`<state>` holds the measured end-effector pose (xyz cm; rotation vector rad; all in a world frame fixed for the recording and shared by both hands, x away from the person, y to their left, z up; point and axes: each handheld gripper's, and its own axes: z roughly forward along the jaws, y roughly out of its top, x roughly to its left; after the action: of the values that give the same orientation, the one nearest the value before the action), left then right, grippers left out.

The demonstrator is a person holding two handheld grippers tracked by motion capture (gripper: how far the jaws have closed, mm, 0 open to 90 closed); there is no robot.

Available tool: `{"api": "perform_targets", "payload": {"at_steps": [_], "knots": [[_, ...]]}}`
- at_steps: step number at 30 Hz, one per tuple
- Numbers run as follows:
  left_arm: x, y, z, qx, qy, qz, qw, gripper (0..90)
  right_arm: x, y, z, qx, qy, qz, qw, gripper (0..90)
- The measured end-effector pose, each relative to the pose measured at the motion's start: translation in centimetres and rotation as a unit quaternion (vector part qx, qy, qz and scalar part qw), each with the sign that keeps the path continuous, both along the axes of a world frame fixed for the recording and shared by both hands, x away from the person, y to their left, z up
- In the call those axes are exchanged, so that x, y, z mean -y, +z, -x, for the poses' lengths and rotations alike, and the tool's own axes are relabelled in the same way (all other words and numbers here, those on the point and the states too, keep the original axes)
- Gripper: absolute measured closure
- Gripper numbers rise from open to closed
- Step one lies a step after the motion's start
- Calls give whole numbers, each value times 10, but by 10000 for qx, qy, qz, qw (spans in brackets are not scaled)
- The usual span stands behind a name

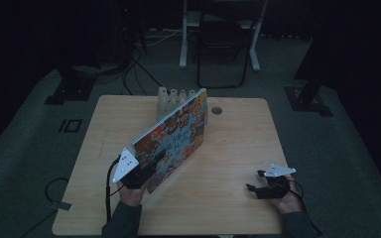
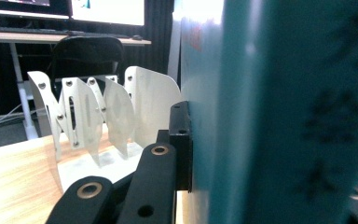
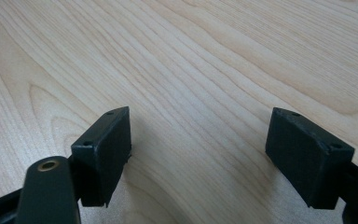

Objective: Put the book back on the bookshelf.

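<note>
Book [image 1: 176, 136], its cover crowded with cartoon stickers, is standing tilted on its edge near the middle of the surface [image 1: 233, 148], running from the near left toward the far edge. Its far end is reaching the white rack [image 1: 171, 98] that is sitting at the middle of the far edge. The left gripper [image 1: 146, 171] is clamping the near end of the book, with the person's left hand [image 1: 130, 194] gripping it close to the near edge, left of centre. In the left gripper view the teal cover of the book [image 2: 279, 112] is rising on the right, one black jaw is pressing flat against it, and the rack [image 2: 98, 116] is showing its curved white dividers just beyond, standing upright on the surface [image 2: 9, 182].

The right gripper [image 1: 257, 184] is lying low over the near right part of the surface, well apart from the book, held in the right hand [image 1: 287, 198]. In the right gripper view its jaws are standing wide apart, holding nothing, with bare wood grain of the surface [image 3: 191, 70] between them.
</note>
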<state>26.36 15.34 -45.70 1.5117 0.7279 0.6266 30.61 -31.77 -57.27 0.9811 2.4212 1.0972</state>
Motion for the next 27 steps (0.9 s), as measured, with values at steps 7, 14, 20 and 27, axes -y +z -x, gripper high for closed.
{"api": "perform_targets", "payload": {"at_steps": [7, 14, 20, 27], "knots": [[-3, 0, 0, 2, 123, 34, 9999, 812, 0, 0, 0, 0, 0, -1, 10000, 218], [-5, 0, -1, 6, 191, 33, 9998, 812, 0, 0, 0, 0, 0, 3, 10000, 219], [-6, 0, 0, 41, 238, 42, 9997, 812, 0, 0, 0, -1, 0, 3, 10000, 219], [-6, 0, -1, 35, 350, -22, 9994, 812, 0, 0, 0, -2, 1, 1, 10000, 218]]}}
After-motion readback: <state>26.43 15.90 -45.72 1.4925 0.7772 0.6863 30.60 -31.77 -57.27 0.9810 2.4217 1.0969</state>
